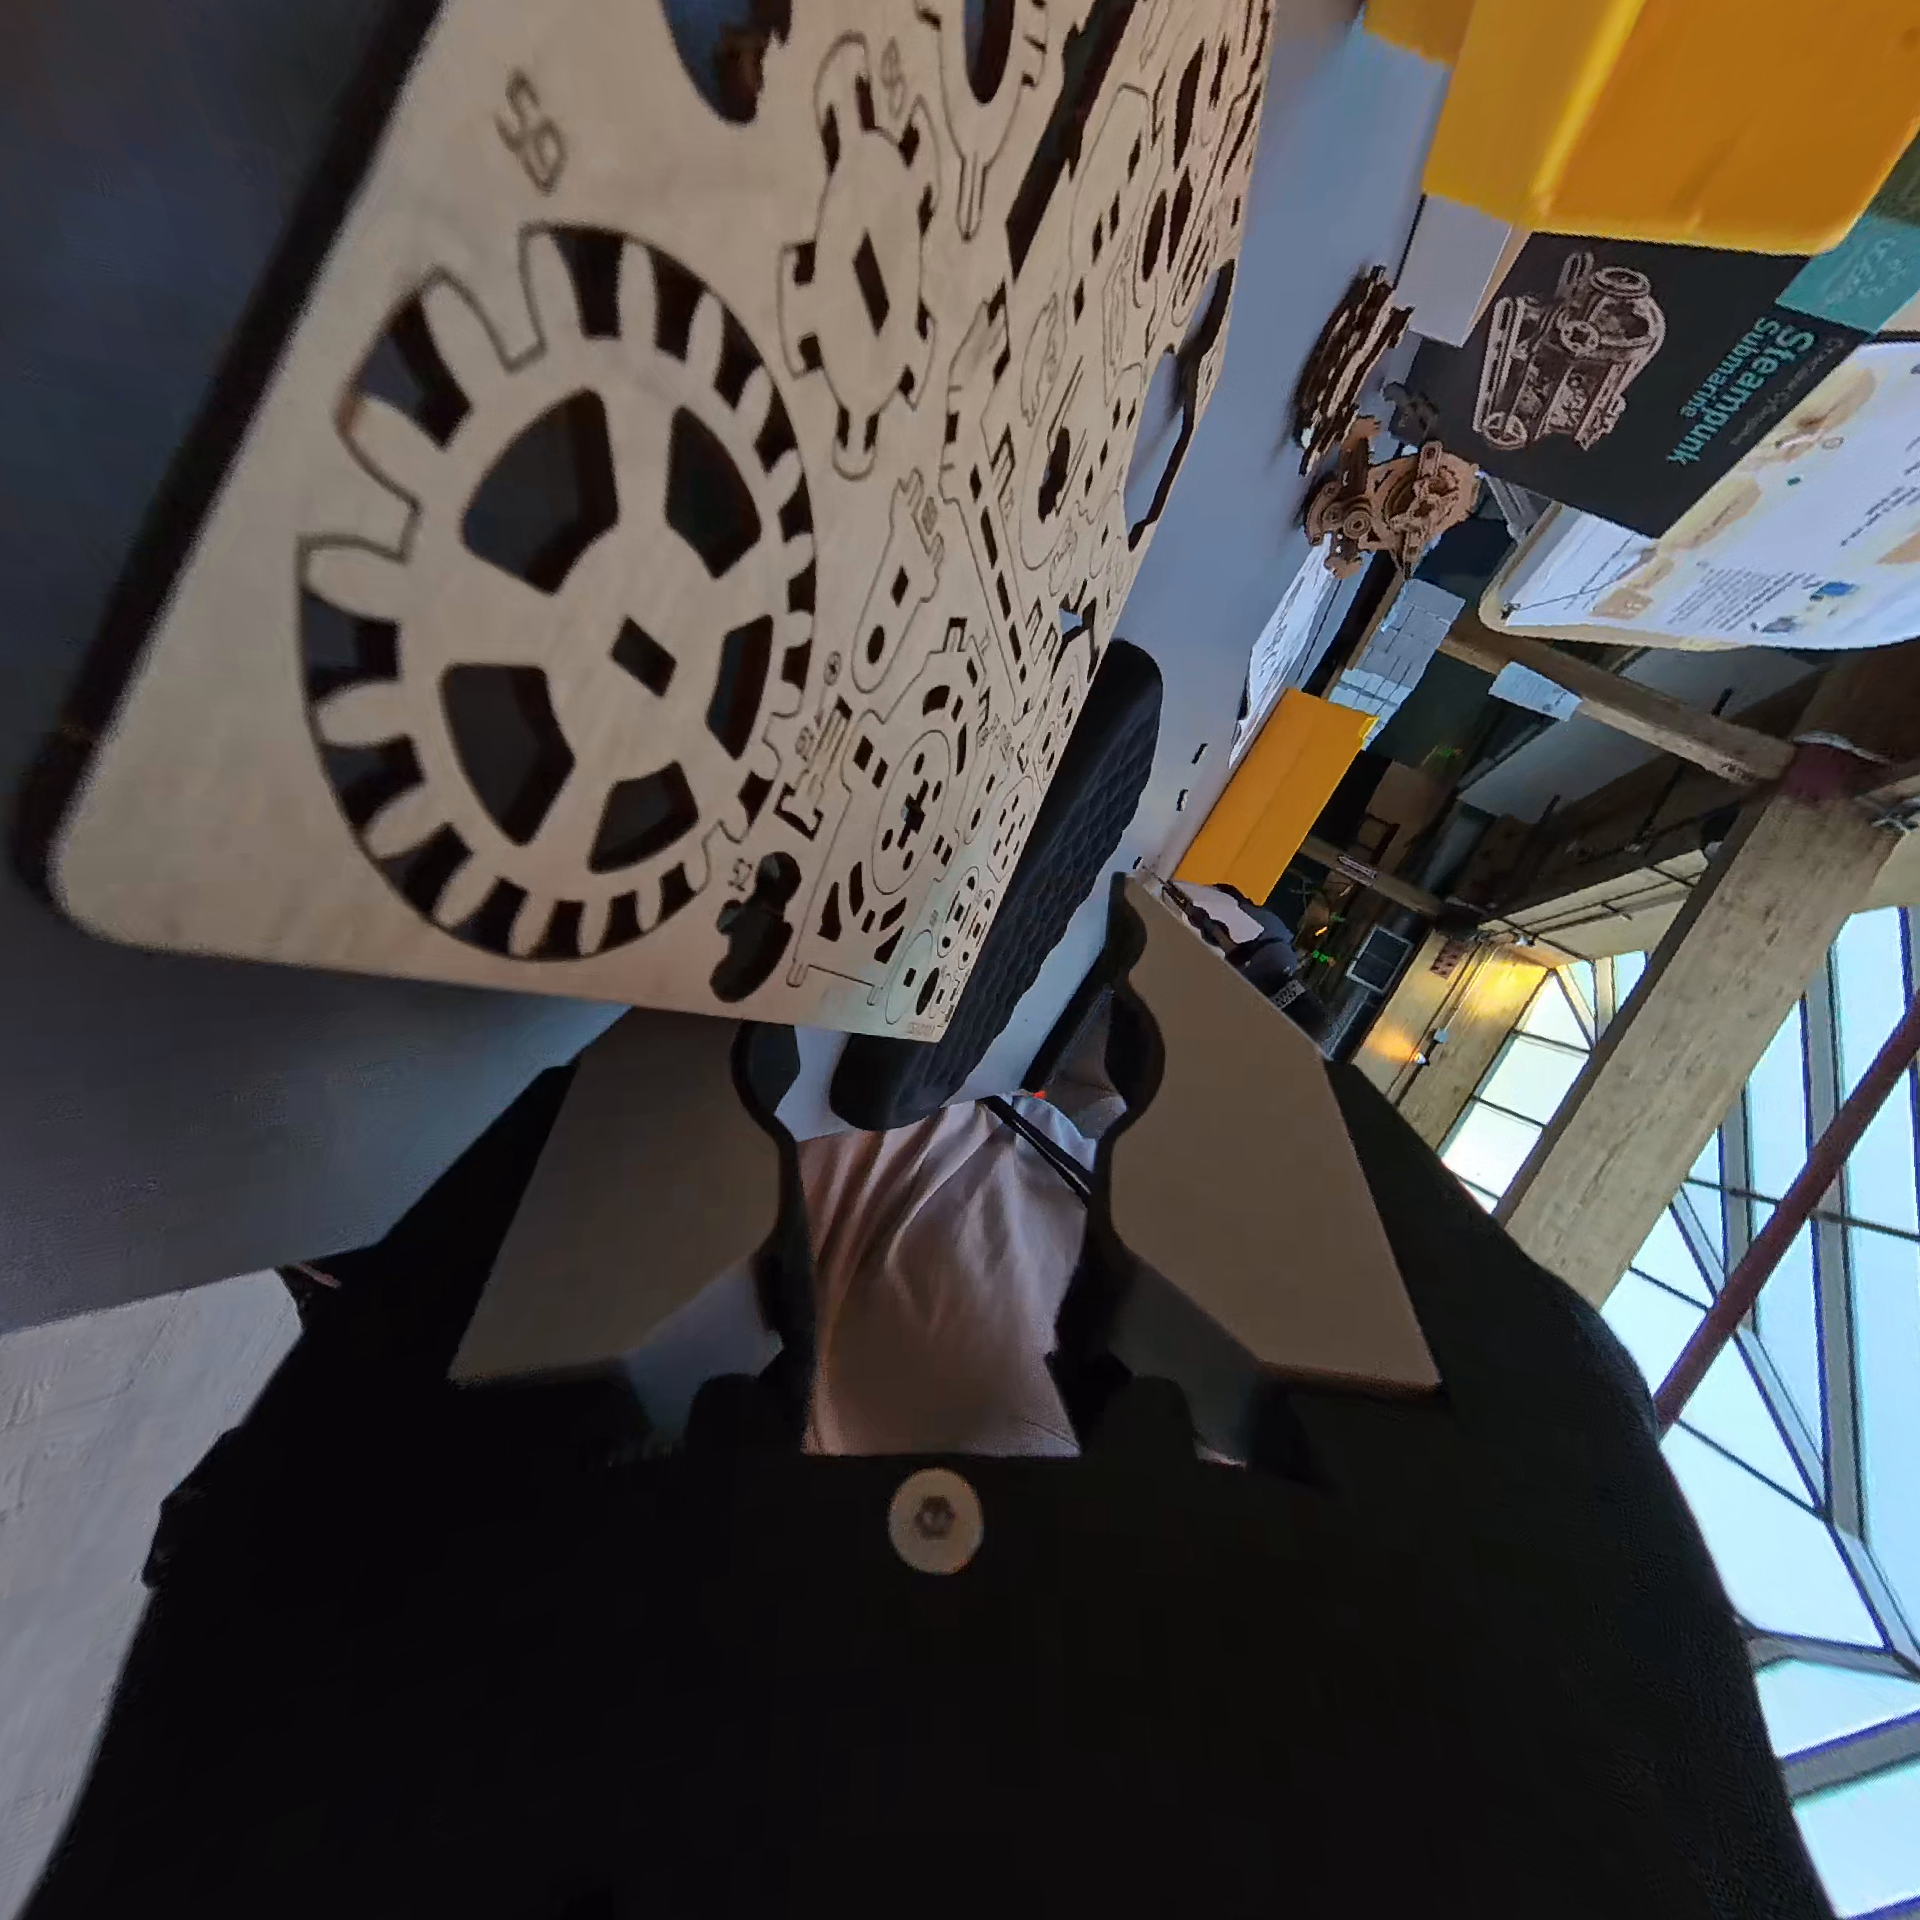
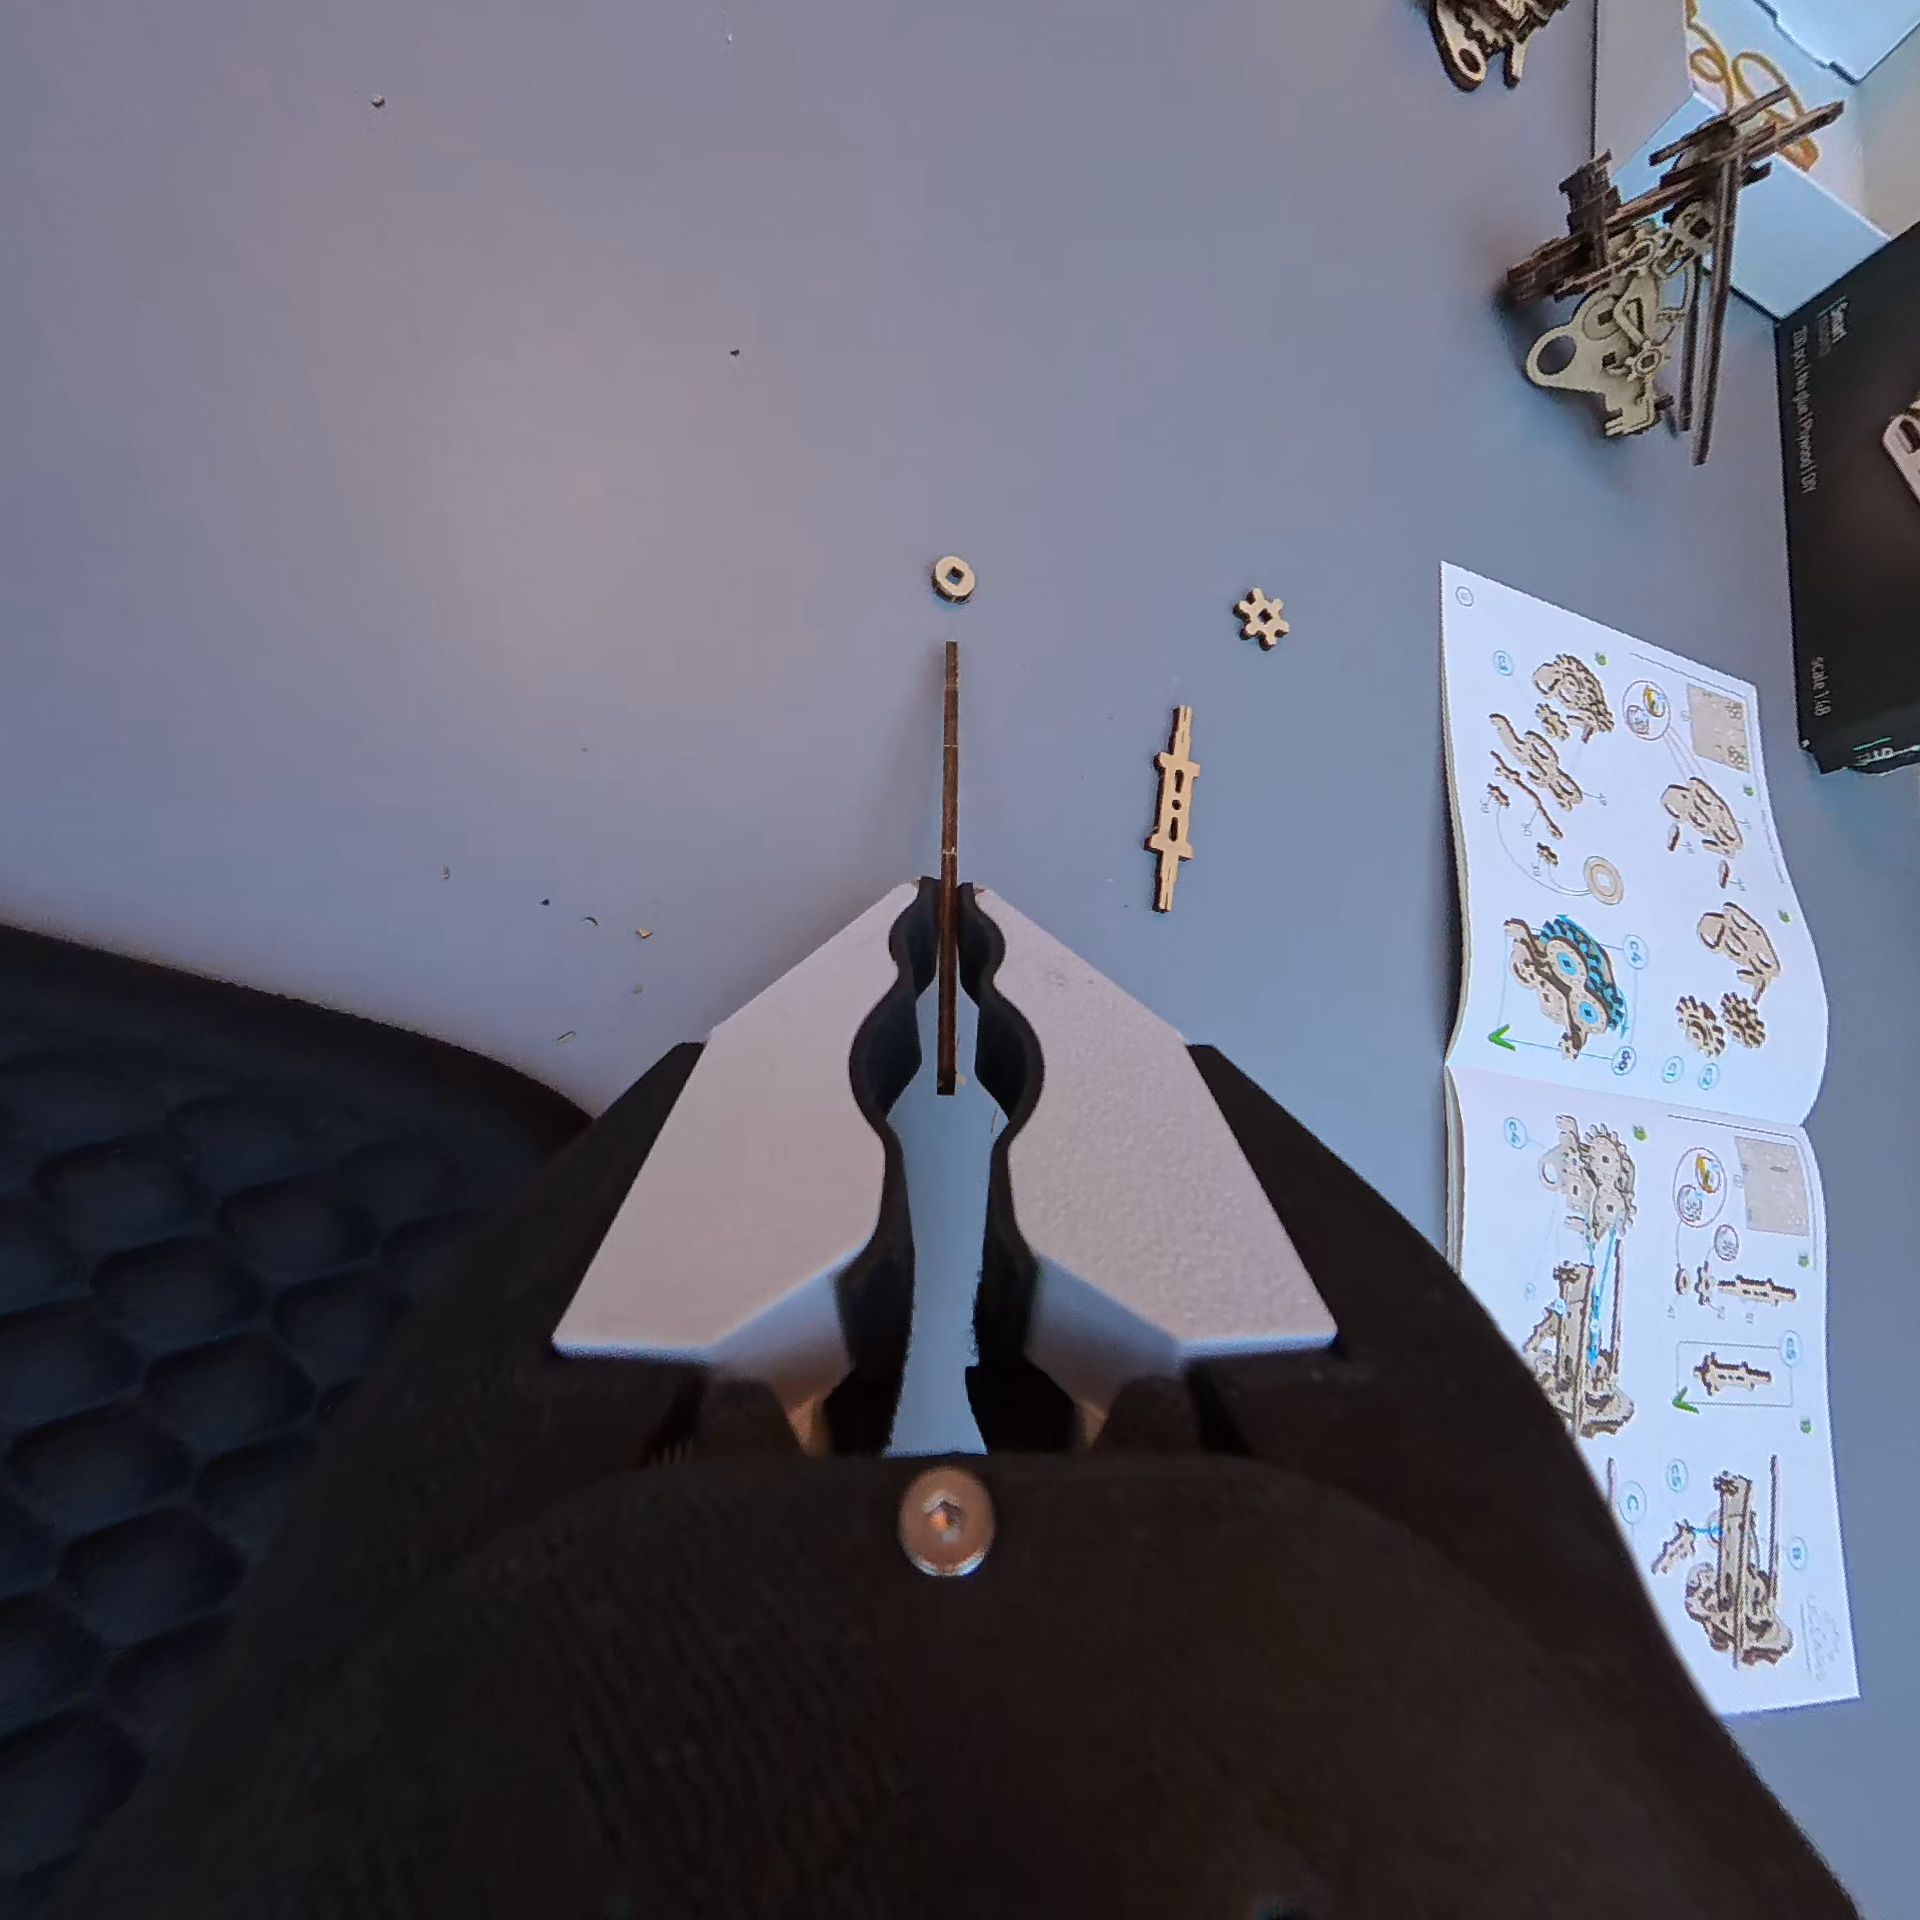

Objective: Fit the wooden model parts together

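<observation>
In the right wrist view my right gripper (image 2: 943,904) is shut on a thin flat wooden part (image 2: 950,790), seen edge-on and pointing forward above the grey table (image 2: 520,468). Ahead lie a small wooden ring (image 2: 954,579), a small toothed piece (image 2: 1261,619) and a slotted axle piece (image 2: 1172,808). In the left wrist view my left gripper (image 1: 945,977) is open. A large laser-cut wooden sheet (image 1: 499,582) with a big gear outline lies just ahead of it. The sheet's near edge covers the left fingertip.
An open instruction booklet (image 2: 1621,1039) lies to the right, with part-built wooden assemblies (image 2: 1621,281) and a black box (image 2: 1849,520) beyond. A black honeycomb pad (image 2: 208,1247) is at the left; it also shows between the left fingers (image 1: 1018,862). Yellow bins (image 1: 1662,104) stand farther off. My right fingertips sit around 55 cm from my left ones. The slotted axle piece (image 2: 1172,808) is about 7 cm from my right fingertips and 50 cm from my left.
</observation>
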`<state>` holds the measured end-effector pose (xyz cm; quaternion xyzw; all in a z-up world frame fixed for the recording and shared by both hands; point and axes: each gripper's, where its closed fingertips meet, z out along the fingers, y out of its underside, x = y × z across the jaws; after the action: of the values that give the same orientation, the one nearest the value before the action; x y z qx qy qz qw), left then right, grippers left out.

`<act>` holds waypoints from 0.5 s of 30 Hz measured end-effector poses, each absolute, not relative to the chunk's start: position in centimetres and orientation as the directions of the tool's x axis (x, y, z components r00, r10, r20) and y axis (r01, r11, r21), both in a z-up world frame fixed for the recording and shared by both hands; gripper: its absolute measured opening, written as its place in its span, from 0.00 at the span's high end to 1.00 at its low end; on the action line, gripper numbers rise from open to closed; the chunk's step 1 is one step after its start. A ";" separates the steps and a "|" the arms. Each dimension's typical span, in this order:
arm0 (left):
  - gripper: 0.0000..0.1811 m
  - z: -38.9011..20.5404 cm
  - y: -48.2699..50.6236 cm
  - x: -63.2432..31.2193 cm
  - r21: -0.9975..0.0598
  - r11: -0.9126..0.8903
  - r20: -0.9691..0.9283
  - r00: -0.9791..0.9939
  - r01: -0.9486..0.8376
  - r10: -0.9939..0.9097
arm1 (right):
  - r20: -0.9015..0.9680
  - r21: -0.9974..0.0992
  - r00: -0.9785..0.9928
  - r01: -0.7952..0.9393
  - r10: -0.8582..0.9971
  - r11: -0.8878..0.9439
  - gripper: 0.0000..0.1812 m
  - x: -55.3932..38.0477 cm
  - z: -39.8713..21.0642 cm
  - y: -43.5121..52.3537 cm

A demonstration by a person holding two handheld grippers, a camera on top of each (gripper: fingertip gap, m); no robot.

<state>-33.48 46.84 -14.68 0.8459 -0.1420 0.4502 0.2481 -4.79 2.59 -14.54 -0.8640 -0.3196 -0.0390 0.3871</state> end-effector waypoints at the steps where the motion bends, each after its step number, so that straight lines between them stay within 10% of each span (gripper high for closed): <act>1: 0.68 -14.7 47.0 -33.6 0.309 -0.841 0.815 0.580 -0.445 -0.008 | 0.317 -0.645 0.792 0.584 0.522 -0.493 0.99 -4.8 -14.4 2.5; 15: 0.46 -14.5 46.4 -34.9 0.435 -0.857 0.546 0.837 -0.277 0.007 | 0.363 -0.636 0.754 0.630 0.547 -0.446 0.99 -5.7 -13.4 2.1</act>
<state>-34.93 46.43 -14.46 0.9233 -0.0730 0.2756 0.2572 -5.66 2.06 -13.44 -0.8487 -0.3467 -0.0521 0.3959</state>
